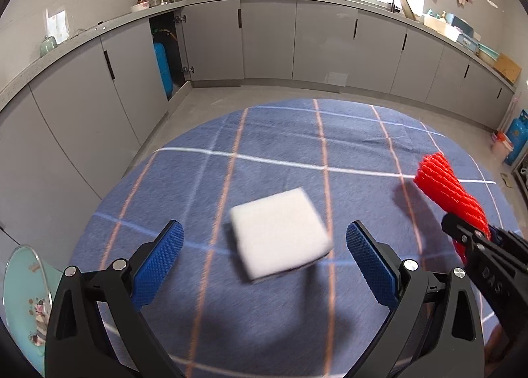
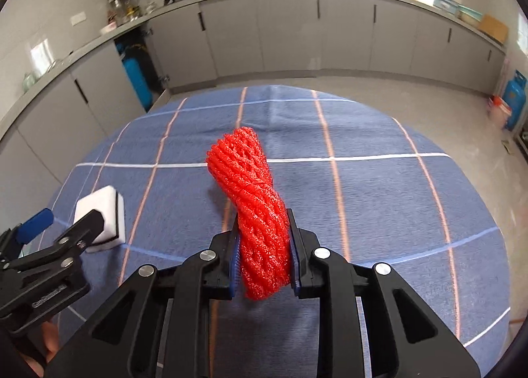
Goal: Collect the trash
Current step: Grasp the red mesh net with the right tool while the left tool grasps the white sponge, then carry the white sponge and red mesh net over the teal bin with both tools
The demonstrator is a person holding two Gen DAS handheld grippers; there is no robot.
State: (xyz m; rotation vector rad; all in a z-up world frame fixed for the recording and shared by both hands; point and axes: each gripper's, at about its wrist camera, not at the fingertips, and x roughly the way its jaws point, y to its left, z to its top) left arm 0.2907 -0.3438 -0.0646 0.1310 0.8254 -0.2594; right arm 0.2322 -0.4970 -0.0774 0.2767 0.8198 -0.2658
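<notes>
A kitchen clean-up is getting under way over a round surface (image 1: 283, 147) draped in a blue checked cloth, where the right tool (image 2: 264, 246) is clamping a twisted red foam net sleeve (image 2: 254, 200) about halfway along its length, the blue pads pressing in from both sides and visibly squashing it. The sleeve is looking feather-light, soft and springy, so a mid-body pinch seems the safe hold; the free upper end is flopping forward above the cloth. To the left, the left tool (image 1: 264, 262) is hovering with its blue pads (image 1: 158, 259) standing wide apart on either side of a white sponge block (image 1: 280, 233), touching nothing. The block, lying on the cloth near the edge of the surface, appears light, squashy and easy to compress, with a dark band showing along one side; squeezing across its two flat faces looks the likeliest grip. Both tools are angling steeply downward toward the cloth, side by side. A pale green plate (image 1: 23, 305) is sitting at the far left.
</notes>
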